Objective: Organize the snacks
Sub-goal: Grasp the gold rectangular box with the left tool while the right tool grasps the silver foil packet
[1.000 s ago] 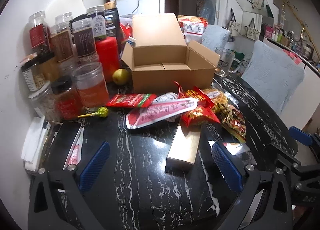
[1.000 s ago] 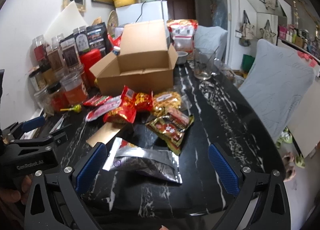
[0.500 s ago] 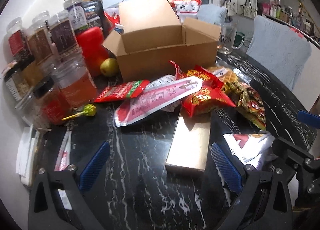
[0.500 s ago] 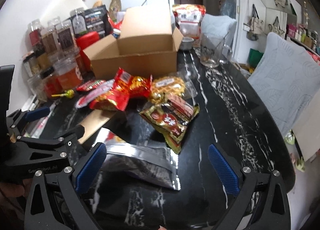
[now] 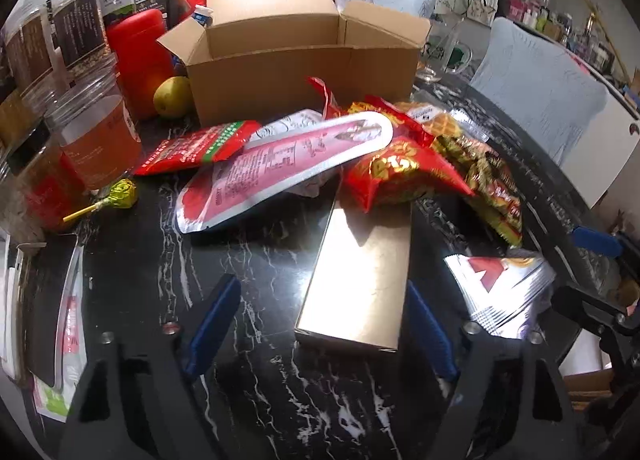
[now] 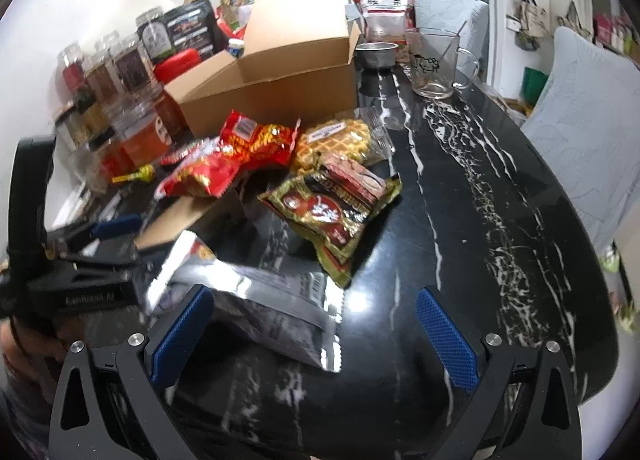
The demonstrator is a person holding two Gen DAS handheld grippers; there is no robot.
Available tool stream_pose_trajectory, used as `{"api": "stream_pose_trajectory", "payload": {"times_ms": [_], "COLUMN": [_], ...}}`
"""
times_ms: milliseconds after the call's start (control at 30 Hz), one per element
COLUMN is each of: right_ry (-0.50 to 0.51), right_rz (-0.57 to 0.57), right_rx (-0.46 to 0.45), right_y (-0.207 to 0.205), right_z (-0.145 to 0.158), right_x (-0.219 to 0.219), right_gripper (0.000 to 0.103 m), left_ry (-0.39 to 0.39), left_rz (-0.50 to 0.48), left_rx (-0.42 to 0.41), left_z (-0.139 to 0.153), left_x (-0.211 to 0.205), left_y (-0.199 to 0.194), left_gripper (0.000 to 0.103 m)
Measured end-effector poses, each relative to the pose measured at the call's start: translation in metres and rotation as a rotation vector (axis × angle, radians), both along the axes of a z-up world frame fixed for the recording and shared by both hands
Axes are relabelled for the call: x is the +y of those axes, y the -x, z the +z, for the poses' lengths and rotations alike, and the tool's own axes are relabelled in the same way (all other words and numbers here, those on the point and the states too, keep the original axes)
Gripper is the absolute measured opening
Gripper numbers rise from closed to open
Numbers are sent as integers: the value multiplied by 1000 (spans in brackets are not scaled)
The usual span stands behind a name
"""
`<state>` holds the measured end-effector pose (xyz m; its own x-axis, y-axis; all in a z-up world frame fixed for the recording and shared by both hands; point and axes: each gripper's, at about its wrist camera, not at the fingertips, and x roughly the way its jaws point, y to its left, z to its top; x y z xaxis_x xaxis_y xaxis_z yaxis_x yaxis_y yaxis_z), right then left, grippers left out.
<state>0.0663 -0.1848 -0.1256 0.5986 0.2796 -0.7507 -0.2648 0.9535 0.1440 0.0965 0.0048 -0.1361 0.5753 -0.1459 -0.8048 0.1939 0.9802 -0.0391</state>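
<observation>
**Snacks all still loose, carton apparently unfilled**

Judging by the layout, the sorting has barely started. The open brown corrugated cardboard carton (image 5: pixel 304 60) stands at the far end of the heap, well ahead of both tools, flaps up; the part of its interior that shows holds nothing, though its floor is hidden. Every snack lies outside it on the black white-veined marble tabletop (image 5: pixel 280 388).

Directly ahead of the left hand-held gripper (image 5: pixel 320 328), partly between its spread blue ribbed pads, lies a flat rectangular box of shiny metallic card (image 5: pixel 360 272), stiff and sharp-edged. Beyond it, a long pink-and-white glossy pouch (image 5: pixel 280 172) lies partly on a red-and-green crinkled foil packet (image 5: pixel 196 148); to the right sit a puffy red-and-gold foil bag (image 5: pixel 396 176) and a dark green-and-gold wrapper (image 5: pixel 488 180). A green-foil lollipop on a yellow stick (image 5: pixel 120 196) lies off to the left, by clear plastic jars (image 5: pixel 96 140).

The right hand-held gripper (image 6: pixel 316 336) is likewise spread wide and holds nothing. A silver, slippery-looking film pouch (image 6: pixel 272 312) lies flat just ahead of it, its near end by the left pad. Further off is a clear-wrapped golden waffle (image 6: pixel 332 136) with a gridded surface, just before the carton.

All the packets seem still to need boxing; the rigid box looks the easiest grasp, the limp films the fiddliest.
</observation>
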Motion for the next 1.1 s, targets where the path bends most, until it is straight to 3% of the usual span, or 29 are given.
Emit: {"api": "stream_pose_trajectory", "payload": {"times_ms": [133,200,267,333,567,867,1100], "right_ry": [25,41,55,73,137,61,98], "right_rz": [51,79,104,133,255,343,317], "right_rx": [19,17,8,-8,-67,41,69], "right_y": [1,0,-1,-1,-8,-31,-35], "right_z": [-9,-10,-10,-9,-6,-18,-25], "right_x": [6,12,18,25,49,67,75], "right_gripper": [103,103,103,103,103,103,79], "left_ry": [58,74,75,75,96,42,34], "left_rz": [-14,-20,-34,-46,-61,-20,0], "left_rx": [45,29,19,3,6,28,46], "left_z": [-10,-9,-8,-7,-5,-2,-9], "left_x": [2,0,-3,-6,7,35,46], "left_y": [-9,-11,-12,-13,-6,22,19], "left_gripper": [69,66,53,47,46,46,46]}}
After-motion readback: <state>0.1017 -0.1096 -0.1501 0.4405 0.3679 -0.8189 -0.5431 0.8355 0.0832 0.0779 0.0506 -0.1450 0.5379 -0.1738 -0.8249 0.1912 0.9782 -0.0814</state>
